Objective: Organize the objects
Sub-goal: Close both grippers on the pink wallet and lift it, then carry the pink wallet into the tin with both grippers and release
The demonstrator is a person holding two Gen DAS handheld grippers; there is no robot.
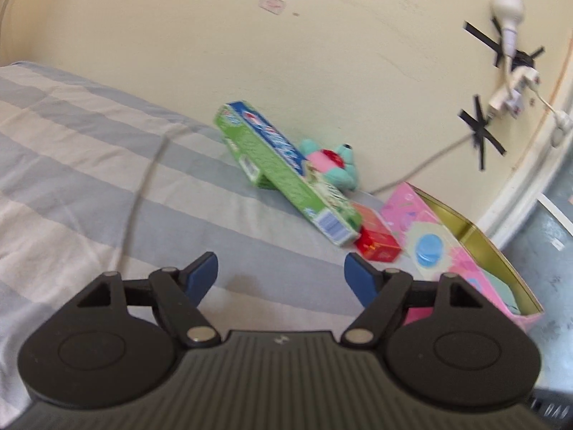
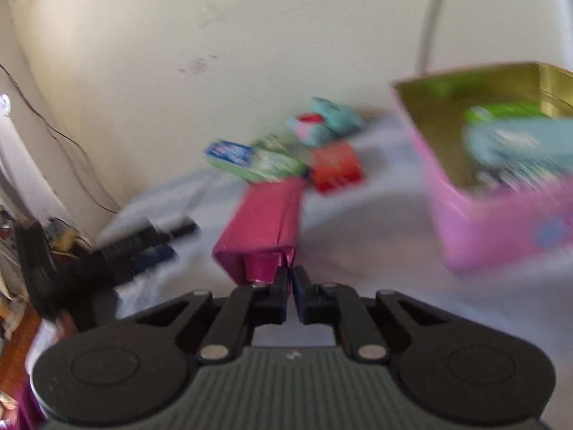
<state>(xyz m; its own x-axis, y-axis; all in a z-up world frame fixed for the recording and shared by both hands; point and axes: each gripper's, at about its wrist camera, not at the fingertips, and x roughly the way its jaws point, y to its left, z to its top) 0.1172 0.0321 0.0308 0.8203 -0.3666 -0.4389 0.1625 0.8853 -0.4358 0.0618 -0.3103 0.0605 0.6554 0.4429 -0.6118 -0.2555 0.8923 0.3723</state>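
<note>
My left gripper (image 1: 282, 268) hovers open over the striped bed sheet (image 1: 89, 143), nothing between its blue pads. Beyond it lie a green and blue toothpaste box (image 1: 286, 172), a teal and pink plush toy (image 1: 333, 163) and a small red box (image 1: 378, 240). To the right stands an open pink tin (image 1: 412, 215). My right gripper (image 2: 290, 276) is shut, pinching the near end fold of a magenta wrapped packet (image 2: 265, 222). The view is blurred. The pink tin (image 2: 494, 229) at its right holds green and teal packets (image 2: 512, 139). The left gripper (image 2: 143, 247) shows at the left.
A grey cable (image 1: 143, 186) trails across the sheet. The cream wall close behind carries a taped power strip (image 1: 508, 96) and a bulb (image 1: 506, 3). The tin sits at the bed's right edge, with floor below. Clutter (image 2: 10, 251) lies off the bed's left side.
</note>
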